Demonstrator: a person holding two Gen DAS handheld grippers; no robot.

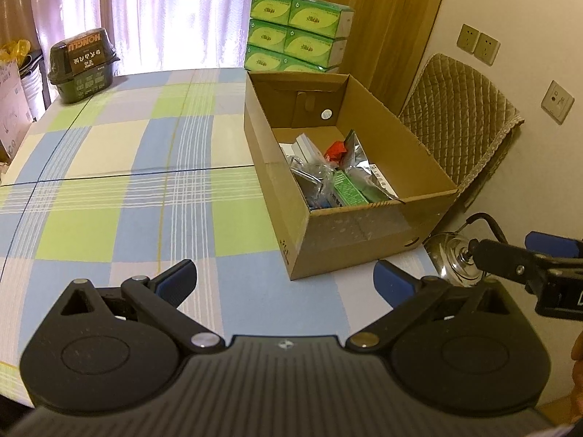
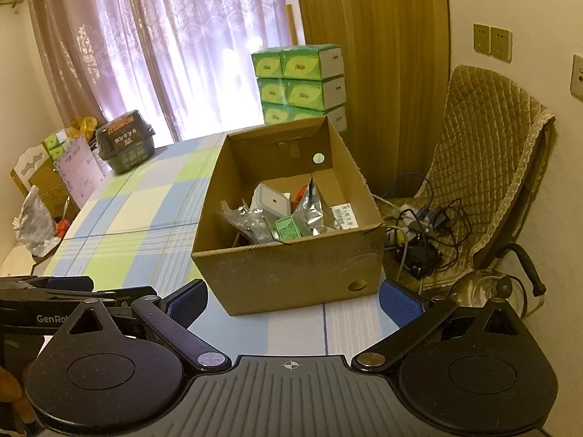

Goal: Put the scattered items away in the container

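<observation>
Both grippers, left (image 1: 285, 284) and right (image 2: 293, 300), are hovering low over the table (image 1: 109, 189), jaws spread wide and holding nothing.
Scattered items are already lying in the one box (image 2: 291, 273); I'd judge tidying nearly finished, so scanning the table before withdrawing seems wise. Six green cartons (image 1: 297, 36) are standing behind.

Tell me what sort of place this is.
Probably a home dining room: a table under a checked cloth, a quilted chair, curtains over a window, stacked tissue packs behind the cardboard box.
</observation>
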